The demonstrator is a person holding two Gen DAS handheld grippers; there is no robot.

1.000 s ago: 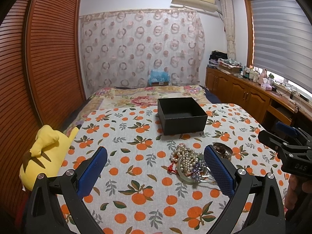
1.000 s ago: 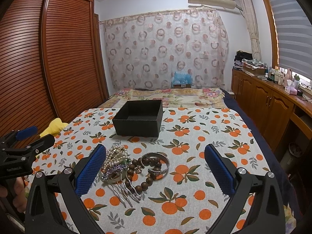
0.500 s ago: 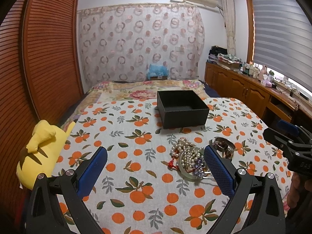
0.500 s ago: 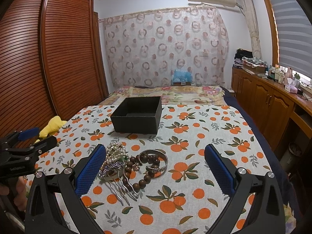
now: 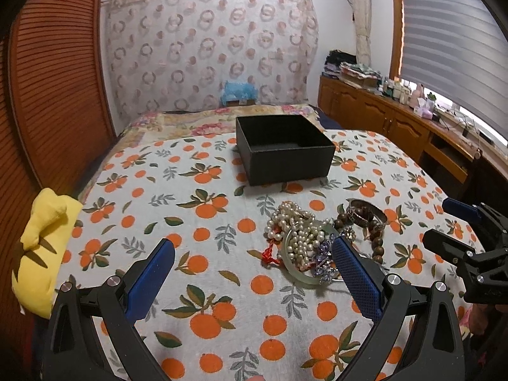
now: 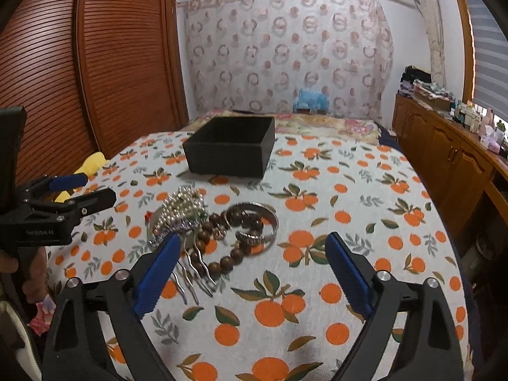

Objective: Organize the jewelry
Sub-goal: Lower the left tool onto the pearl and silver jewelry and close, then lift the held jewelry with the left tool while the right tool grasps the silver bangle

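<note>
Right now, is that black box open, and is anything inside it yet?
Open: the black box has no lid. The visible interior looks bare, though its floor is partly hidden; the jewelry pile lies outside.

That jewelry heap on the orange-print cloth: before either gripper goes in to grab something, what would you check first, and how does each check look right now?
1. Black box open and reachable behind the heap: ok.
2. Box has room: ok, no jewelry seen inside.
3. Left gripper open, nothing between its fingers: ok.
4. Right gripper open, nothing held: ok.
5. Pieces separate enough to lift one alone: not ok; pearl necklace, wooden bead bracelet and hair comb lie tangled together.
6. Grippers clear of each other: ok, they are apart.
</note>
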